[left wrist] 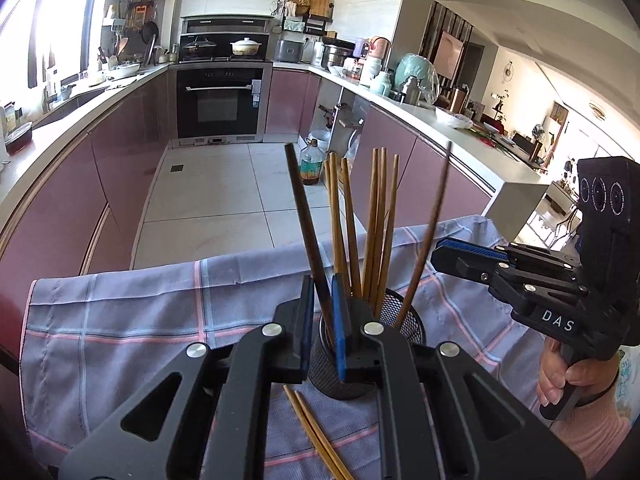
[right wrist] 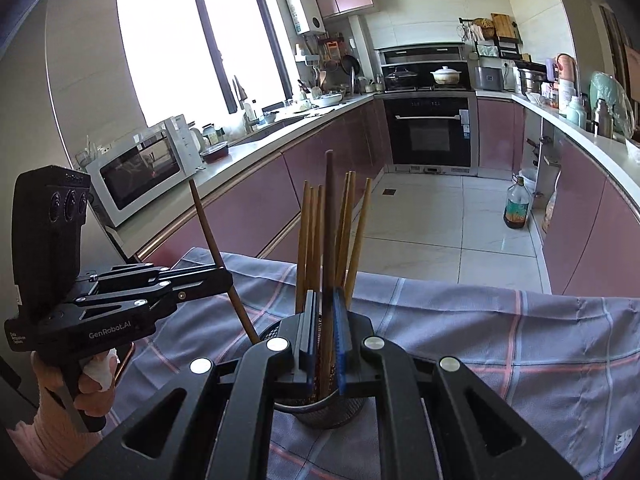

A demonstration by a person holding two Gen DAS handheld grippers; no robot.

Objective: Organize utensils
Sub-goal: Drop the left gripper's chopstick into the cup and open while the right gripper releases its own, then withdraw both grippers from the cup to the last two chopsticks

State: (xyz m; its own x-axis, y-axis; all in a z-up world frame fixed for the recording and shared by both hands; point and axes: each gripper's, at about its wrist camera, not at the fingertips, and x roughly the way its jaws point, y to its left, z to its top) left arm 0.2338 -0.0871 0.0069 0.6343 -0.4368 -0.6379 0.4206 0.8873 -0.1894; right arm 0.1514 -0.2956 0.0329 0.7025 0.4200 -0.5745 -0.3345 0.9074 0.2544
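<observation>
- Two hand-held black grippers with blue-padded fingers work over a round black wire-mesh utensil holder (left wrist: 404, 320) that stands on a grey-blue checked cloth with pink stripes (left wrist: 120, 320).
- In the left wrist view, the left gripper (left wrist: 322, 320) has its fingers nearly together, pinching a long dark brown chopstick (left wrist: 306, 224); the stick leans left, and its lower end goes down into the holder.
- In the right wrist view, the right gripper (right wrist: 324, 332) is likewise closed to a narrow gap around a second dark brown chopstick (right wrist: 329, 232), which stands almost upright, its foot inside the mesh holder (right wrist: 320, 412).
- Several light wooden chopsticks (left wrist: 374, 220) stand bunched in the holder, fanning slightly outward between the two dark sticks.
- A loose pair of light wooden chopsticks (left wrist: 316, 432) lies flat on the cloth, just in front of the holder and under the left gripper.
- Each gripper shows in the other's camera, held by a hand (left wrist: 560, 380) in a pink sleeve.
- Behind the cloth lies a pale tiled floor (left wrist: 208, 200), where a plastic oil bottle (left wrist: 311, 162) stands.
</observation>
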